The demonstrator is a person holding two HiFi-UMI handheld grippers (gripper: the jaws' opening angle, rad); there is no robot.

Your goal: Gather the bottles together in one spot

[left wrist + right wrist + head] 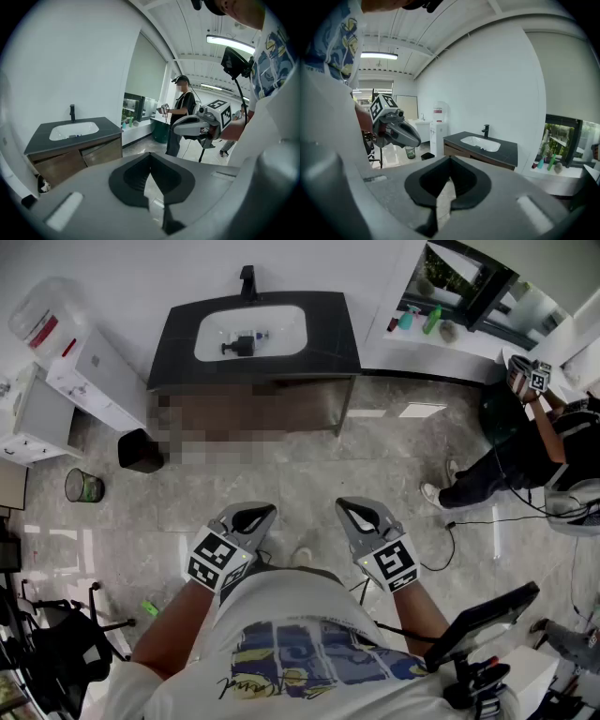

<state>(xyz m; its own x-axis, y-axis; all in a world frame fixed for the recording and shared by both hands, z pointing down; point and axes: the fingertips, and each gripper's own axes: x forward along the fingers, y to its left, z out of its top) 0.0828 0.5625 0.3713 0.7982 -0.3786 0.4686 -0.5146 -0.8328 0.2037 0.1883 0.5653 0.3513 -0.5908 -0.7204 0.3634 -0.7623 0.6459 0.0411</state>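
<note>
A dark bottle (246,341) lies in the white basin of the black sink counter (328,329) at the far wall. A teal bottle (407,319) and a green bottle (431,320) stand on the window ledge at the upper right; in the right gripper view they are the teal bottle (541,162) and the green bottle (552,161). My left gripper (258,512) and right gripper (349,507) hang side by side near my chest, far from all bottles. Both are shut with nothing held. Each gripper view looks over its own closed jaws, left gripper (150,154) and right gripper (450,159).
A black bin (141,451) and a wire basket (84,486) stand on the floor left of the counter. A water dispenser (47,324) is at the far left. Another person (525,446) stands by the ledge at right. A cable (469,521) trails over the floor.
</note>
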